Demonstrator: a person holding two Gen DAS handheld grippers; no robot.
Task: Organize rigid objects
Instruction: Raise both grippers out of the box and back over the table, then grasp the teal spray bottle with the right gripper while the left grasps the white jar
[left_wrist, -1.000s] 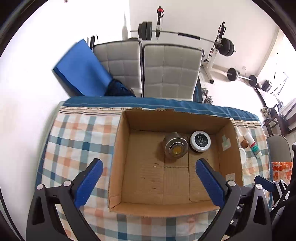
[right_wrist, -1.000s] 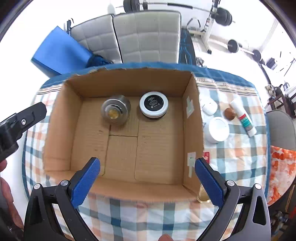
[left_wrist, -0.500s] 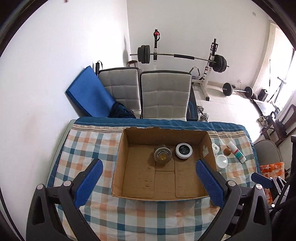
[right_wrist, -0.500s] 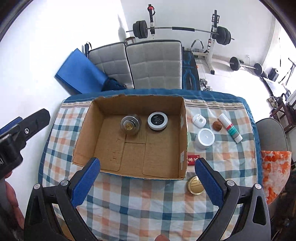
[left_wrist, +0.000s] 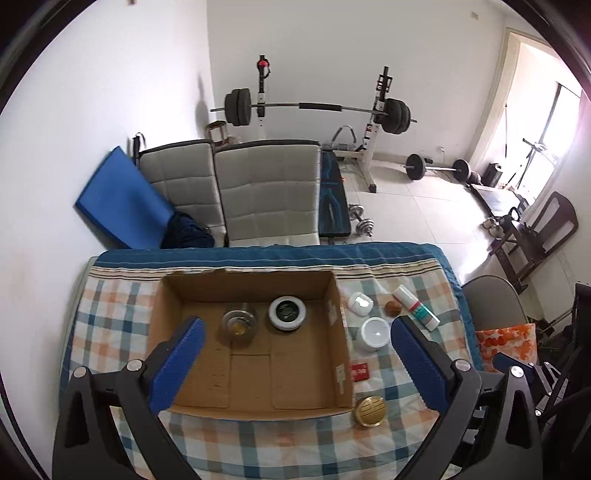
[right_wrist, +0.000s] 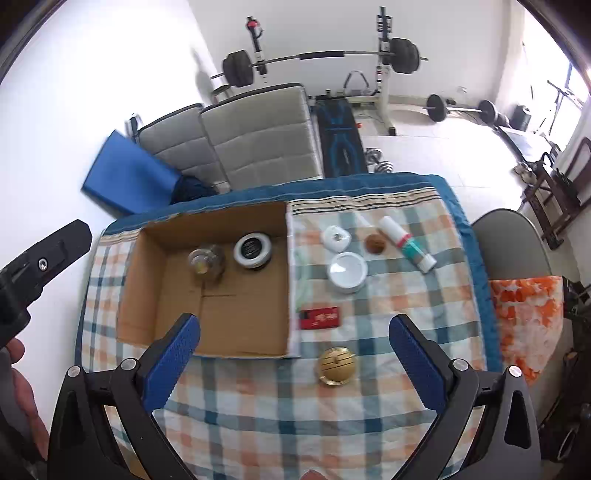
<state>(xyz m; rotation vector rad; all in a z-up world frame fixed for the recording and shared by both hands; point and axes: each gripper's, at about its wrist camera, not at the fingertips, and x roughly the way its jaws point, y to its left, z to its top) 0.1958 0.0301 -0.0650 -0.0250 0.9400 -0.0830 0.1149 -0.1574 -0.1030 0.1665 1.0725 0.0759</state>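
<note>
Change since one second ago: both cameras have drawn back and up from the open brown cardboard box (left_wrist: 255, 354); it then filled both views, and now the whole table and room show. The right view has also swung toward the table's right side. Box contents unchanged.

Left gripper (left_wrist: 295, 354): blue-padded fingers wide apart, holding nothing, raised above the box.
Right gripper (right_wrist: 295, 354): fingers wide apart, empty, raised above the table's near edge, between box and loose items.

Inside the box, by its far wall: clear glass jar with a gold-coloured centre (left_wrist: 239, 325); just beside it, round white tin with a black lid (left_wrist: 287, 313).

On the table, right of the box:
- small white rounded-square case (right_wrist: 335, 238), near the far edge
- small brown round object (right_wrist: 375, 244), beside it
- white tube with red and green bands (right_wrist: 408, 249), lying flat toward the far right corner
- white round lidded jar (right_wrist: 347, 271)
- flat red card-like packet (right_wrist: 320, 318), just beside the box's right wall
- round gold ribbed lid or tin (right_wrist: 337, 366), near the box's near right corner

Surface: table under a blue, orange and white checked cloth (right_wrist: 258, 417) with a blue border.

Room: two grey quilted chair backs (left_wrist: 229, 192) at the far edge, blue mat (left_wrist: 122, 201) against the white wall, barbell on a rack (left_wrist: 317, 110), loose dumbbells on the tiled floor.
</note>
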